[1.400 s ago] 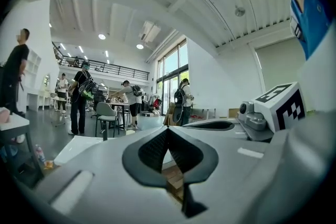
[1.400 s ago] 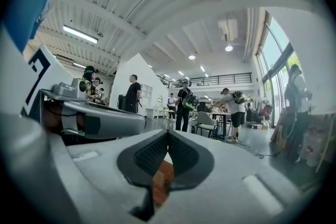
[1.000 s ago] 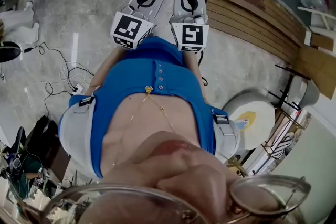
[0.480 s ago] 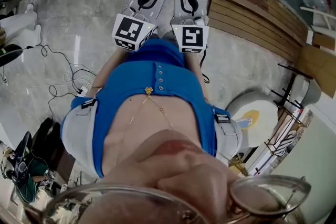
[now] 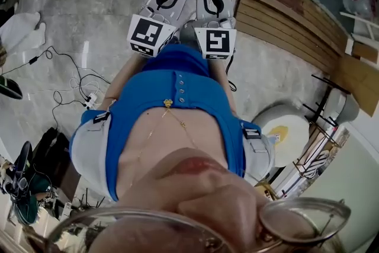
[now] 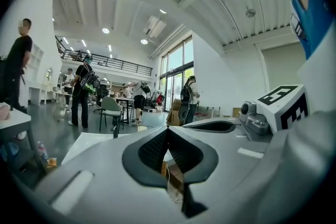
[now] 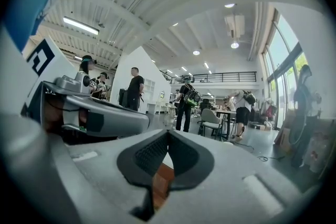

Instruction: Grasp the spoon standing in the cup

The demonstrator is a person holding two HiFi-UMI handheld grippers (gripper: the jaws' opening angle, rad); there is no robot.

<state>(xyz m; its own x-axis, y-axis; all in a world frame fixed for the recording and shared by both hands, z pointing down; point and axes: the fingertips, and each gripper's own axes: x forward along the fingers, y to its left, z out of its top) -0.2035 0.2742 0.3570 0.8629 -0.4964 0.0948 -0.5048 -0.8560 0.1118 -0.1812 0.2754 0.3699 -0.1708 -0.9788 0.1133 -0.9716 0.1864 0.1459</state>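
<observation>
We judge that the task is hardly begun. We hold the left gripper (image 6: 168,129) and the right gripper (image 7: 168,132) side by side, close in front of our blue shirt (image 5: 183,101), pointing out level over the grey floor (image 5: 100,3); each pair of jaws is pressed together at the tips, with nothing between them; neither the cup nor the spoon shows in any view, so we cannot say where they stand. The next move, as we see it, calls for bringing the cup into sight, then spreading one pair of jaws and lining them either side of the spoon's handle above the rim. As for containers, the only candidate is a round white thing with a yellow patch (image 5: 284,130) low at the right of the head view; whether it is a vessel, or what it holds, we cannot tell.
</observation>
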